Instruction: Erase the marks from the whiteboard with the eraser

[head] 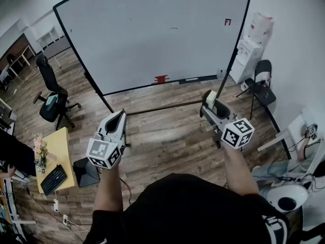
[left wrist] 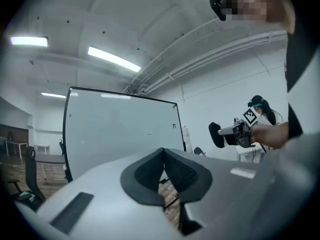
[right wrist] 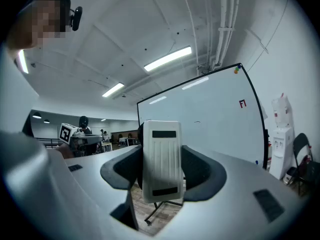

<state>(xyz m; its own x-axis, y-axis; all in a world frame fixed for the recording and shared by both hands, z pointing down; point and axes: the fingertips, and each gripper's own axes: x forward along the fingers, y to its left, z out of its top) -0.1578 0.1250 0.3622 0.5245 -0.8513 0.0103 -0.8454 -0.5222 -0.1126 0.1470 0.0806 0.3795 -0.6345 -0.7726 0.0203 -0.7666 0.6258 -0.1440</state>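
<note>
My right tongs (head: 211, 101) pinch a white, ribbed, rectangular plastic eraser (right wrist: 162, 159) upright between their dark pads. My left tongs (left wrist: 163, 155) are pressed together with nothing between them. I hold both out in front of me, side by side and well apart, above the brown wood-plank floor (head: 162, 136). The large black-framed whiteboard on a stand (head: 152, 34) is ahead, clear of both tongs. It carries a short dark stroke (head: 174, 28) near its middle and a small red mark (head: 227, 22) near its upper right corner.
</note>
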